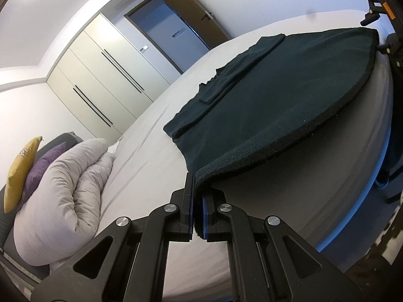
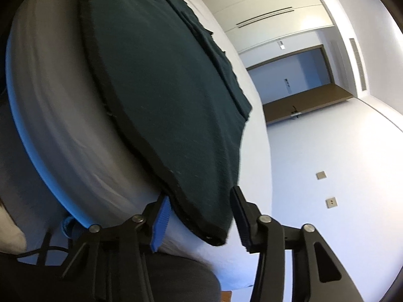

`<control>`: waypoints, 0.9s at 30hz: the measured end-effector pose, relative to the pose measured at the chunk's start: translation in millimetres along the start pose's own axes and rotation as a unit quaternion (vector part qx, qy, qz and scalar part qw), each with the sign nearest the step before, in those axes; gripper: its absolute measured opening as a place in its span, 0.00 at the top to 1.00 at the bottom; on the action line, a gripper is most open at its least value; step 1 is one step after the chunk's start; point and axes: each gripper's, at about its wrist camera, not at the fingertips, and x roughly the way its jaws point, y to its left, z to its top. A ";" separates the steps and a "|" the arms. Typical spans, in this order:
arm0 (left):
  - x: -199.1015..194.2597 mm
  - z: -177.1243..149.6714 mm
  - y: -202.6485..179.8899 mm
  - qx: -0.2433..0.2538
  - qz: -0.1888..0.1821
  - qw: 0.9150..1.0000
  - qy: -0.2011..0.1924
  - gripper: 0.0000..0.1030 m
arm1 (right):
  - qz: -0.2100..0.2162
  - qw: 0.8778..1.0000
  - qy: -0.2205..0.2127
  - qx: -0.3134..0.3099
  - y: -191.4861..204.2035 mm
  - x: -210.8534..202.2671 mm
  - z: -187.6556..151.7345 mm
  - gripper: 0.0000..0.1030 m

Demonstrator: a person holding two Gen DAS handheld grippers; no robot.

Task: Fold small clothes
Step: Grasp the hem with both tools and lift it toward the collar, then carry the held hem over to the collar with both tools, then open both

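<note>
A dark green knitted garment (image 1: 272, 95) lies spread on the white bed (image 1: 151, 156), one part folded over its far side. My left gripper (image 1: 197, 178) is shut on the garment's near hem corner and holds that edge raised off the bed. In the right wrist view the same garment (image 2: 161, 80) fills the middle. My right gripper (image 2: 199, 196) is open, its jaws standing either side of the other hem corner (image 2: 214, 234), which hangs between them. The right gripper also shows at the far right edge of the left wrist view (image 1: 377, 17).
A bunched grey duvet (image 1: 68, 196) with a purple cushion (image 1: 40, 166) and a yellow cushion (image 1: 20, 171) sits at the bed's head. Wardrobe doors (image 1: 100, 75) and a doorway (image 1: 166, 32) stand beyond. The bed's edge (image 2: 37, 130) drops off near me.
</note>
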 end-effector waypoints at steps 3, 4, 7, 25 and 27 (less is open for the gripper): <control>1.8 -2.3 0.2 -0.004 -0.008 1.000 0.004 0.96 | -0.007 1.000 0.001 -0.014 1.8 1.9 -2.4 0.60; 2.4 -2.6 0.4 -0.005 -0.009 1.000 0.005 0.96 | -0.005 1.000 0.001 -0.017 2.7 2.9 -2.4 0.61; 3.9 -4.7 0.2 -0.008 -0.012 1.000 0.009 0.96 | 0.000 1.000 0.004 -0.016 1.9 6.5 -0.6 0.65; 16.3 -1.1 21.7 -0.087 -0.046 0.995 0.033 0.96 | 0.119 0.976 0.020 0.180 -49.1 12.1 6.9 0.95; 18.6 3.0 26.9 -0.098 -0.046 0.994 0.031 0.96 | 0.122 0.973 0.016 0.195 -57.7 12.5 9.8 0.95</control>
